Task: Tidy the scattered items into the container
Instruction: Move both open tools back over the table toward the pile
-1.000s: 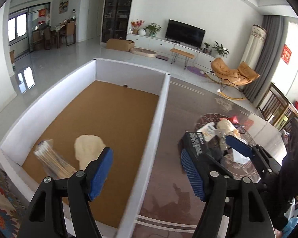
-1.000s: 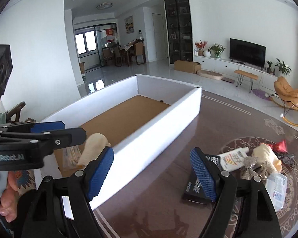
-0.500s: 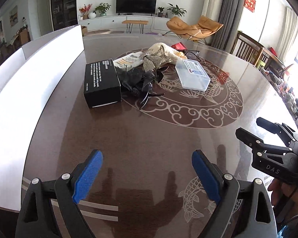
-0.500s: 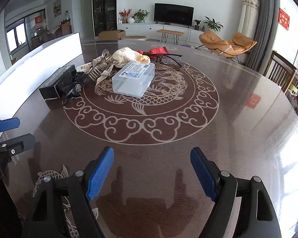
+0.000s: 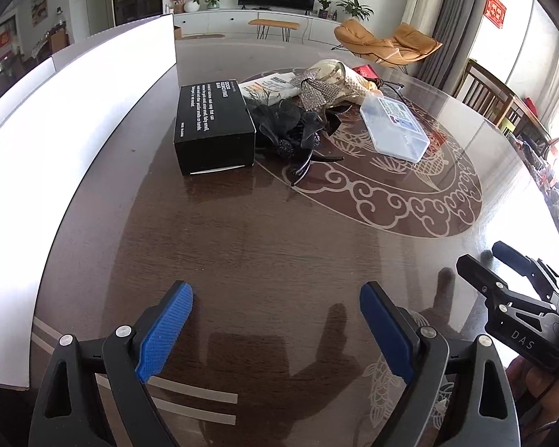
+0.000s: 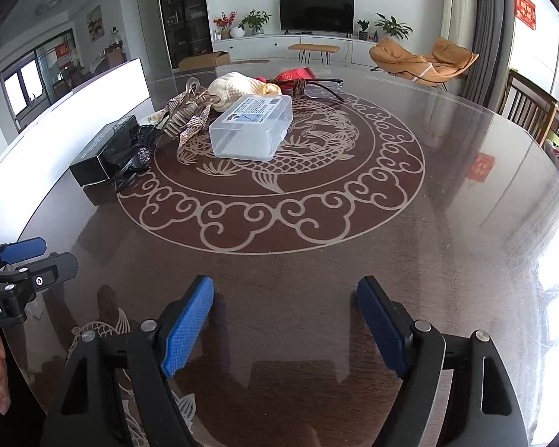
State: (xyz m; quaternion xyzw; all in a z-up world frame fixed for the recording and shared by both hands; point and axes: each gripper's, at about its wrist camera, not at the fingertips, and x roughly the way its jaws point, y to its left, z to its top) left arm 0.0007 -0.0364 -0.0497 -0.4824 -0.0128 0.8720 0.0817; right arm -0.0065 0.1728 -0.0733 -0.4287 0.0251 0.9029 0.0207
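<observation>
Both grippers hang spread wide over bare table (image 5: 272, 260), left gripper (image 5: 275, 327) and right gripper (image 6: 285, 320) each empty, touching nothing. The clutter sits mid-table beside the white container (image 5: 74, 119) along the left edge: black box (image 5: 214, 124) reading "ODOR REMOVING BAR", clear case (image 6: 251, 126) with an unreadable label. "DAS" marks the right gripper's arm.

Beyond the dark, glossy worktop (image 6: 466, 223), a white wall is seen with a television (image 6: 316, 13) above a long white cabinet (image 6: 279, 46), potted plants (image 6: 391, 26), an orange lounge chair (image 6: 421, 59), grey curtains (image 6: 484, 29) and bright windows (image 5: 521, 37).
</observation>
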